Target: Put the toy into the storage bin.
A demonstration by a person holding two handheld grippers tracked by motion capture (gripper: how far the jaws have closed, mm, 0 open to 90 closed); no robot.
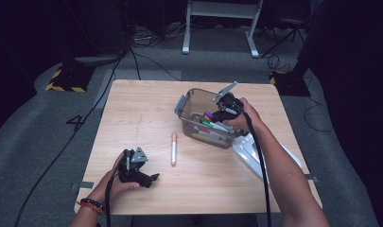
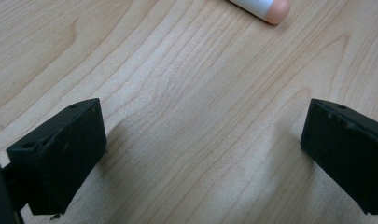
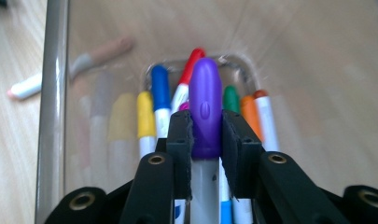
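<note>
A clear plastic box (image 1: 188,102) stands right of the table's middle with several coloured markers (image 1: 213,128) in it. My right gripper (image 3: 206,135) reaches into the box, shut on a purple-capped marker (image 3: 205,107) that points away above the others; in the high view this gripper (image 1: 225,106) sits at the box's far right corner. A peach-capped marker (image 1: 173,148) lies loose on the wood, its tip (image 2: 274,9) at the top of the left gripper view. My left gripper (image 1: 149,178) rests low at the front left, its jaws open and wide apart over bare wood (image 2: 200,121).
The wooden table (image 1: 132,109) has free room on its left half. A white lid (image 1: 248,153) lies right of the box, under the right forearm. Cables trail over the grey floor around the table, and a white frame stands beyond it.
</note>
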